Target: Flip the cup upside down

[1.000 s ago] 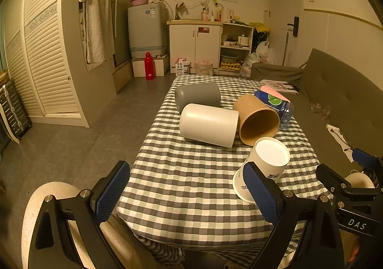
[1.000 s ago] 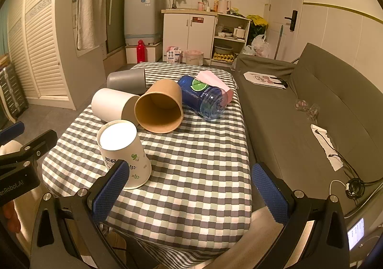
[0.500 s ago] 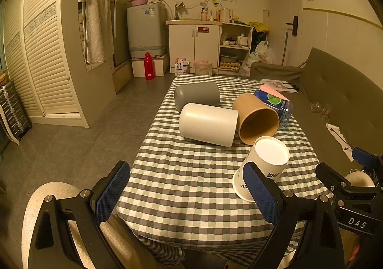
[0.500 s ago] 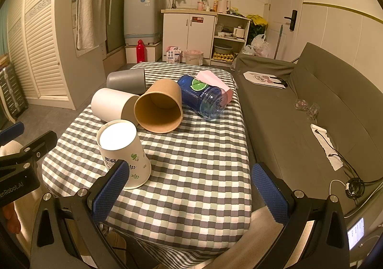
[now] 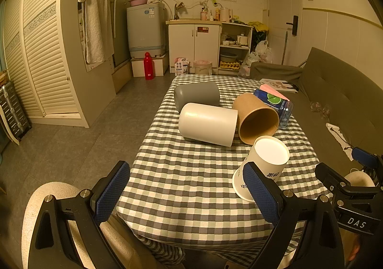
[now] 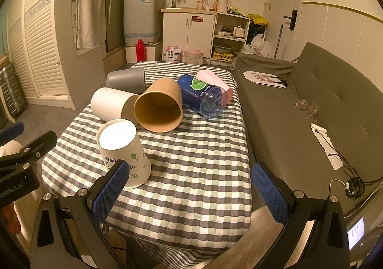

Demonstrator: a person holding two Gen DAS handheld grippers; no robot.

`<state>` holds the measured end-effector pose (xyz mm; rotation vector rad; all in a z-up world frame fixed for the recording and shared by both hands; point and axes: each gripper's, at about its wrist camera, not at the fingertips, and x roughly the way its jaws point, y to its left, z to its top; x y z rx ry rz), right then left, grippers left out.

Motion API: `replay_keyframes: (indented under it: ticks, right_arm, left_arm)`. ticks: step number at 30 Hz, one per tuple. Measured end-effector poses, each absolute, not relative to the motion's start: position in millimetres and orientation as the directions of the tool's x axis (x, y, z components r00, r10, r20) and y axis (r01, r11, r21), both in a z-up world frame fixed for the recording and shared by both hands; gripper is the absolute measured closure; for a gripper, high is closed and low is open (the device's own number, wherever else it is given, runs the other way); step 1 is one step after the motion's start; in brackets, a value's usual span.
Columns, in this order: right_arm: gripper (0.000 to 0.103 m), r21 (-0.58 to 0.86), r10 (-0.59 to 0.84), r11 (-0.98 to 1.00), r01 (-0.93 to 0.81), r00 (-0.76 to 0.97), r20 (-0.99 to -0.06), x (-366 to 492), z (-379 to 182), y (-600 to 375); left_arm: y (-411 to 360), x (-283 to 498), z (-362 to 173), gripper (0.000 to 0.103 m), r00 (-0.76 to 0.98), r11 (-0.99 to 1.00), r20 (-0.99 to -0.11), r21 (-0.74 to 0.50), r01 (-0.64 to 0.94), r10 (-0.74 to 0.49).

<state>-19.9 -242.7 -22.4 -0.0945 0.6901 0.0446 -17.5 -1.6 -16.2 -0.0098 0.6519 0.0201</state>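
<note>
A white paper cup with a green leaf print (image 5: 263,166) (image 6: 123,151) stands upside down, base up, near the front of the checked table (image 5: 191,180) (image 6: 203,161). My left gripper (image 5: 186,192) is open and empty at the table's front edge, its right finger in front of the cup's lower side. My right gripper (image 6: 189,192) is open and empty at the front edge, with its left finger just in front of the cup. The right gripper also shows in the left wrist view (image 5: 347,187).
Behind the paper cup lie a brown paper cup (image 5: 257,118) (image 6: 159,105), a white cup (image 5: 208,124) (image 6: 111,104) and a grey cup (image 5: 196,95) (image 6: 126,80), all on their sides. A blue bottle (image 6: 203,96) and a pink packet (image 6: 213,81) lie farther back. A grey sofa (image 6: 311,106) runs along the right.
</note>
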Motion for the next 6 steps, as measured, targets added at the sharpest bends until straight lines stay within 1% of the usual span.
replay_keyframes:
  ticks: [6]
  right_arm:
    - [0.000, -0.073, 0.009, 0.995, -0.072, 0.770, -0.638, -20.2, -22.9, -243.0]
  left_arm:
    - [-2.6, -19.1, -18.4, 0.005, 0.798, 1.000, -0.603, -0.006, -0.017, 0.010]
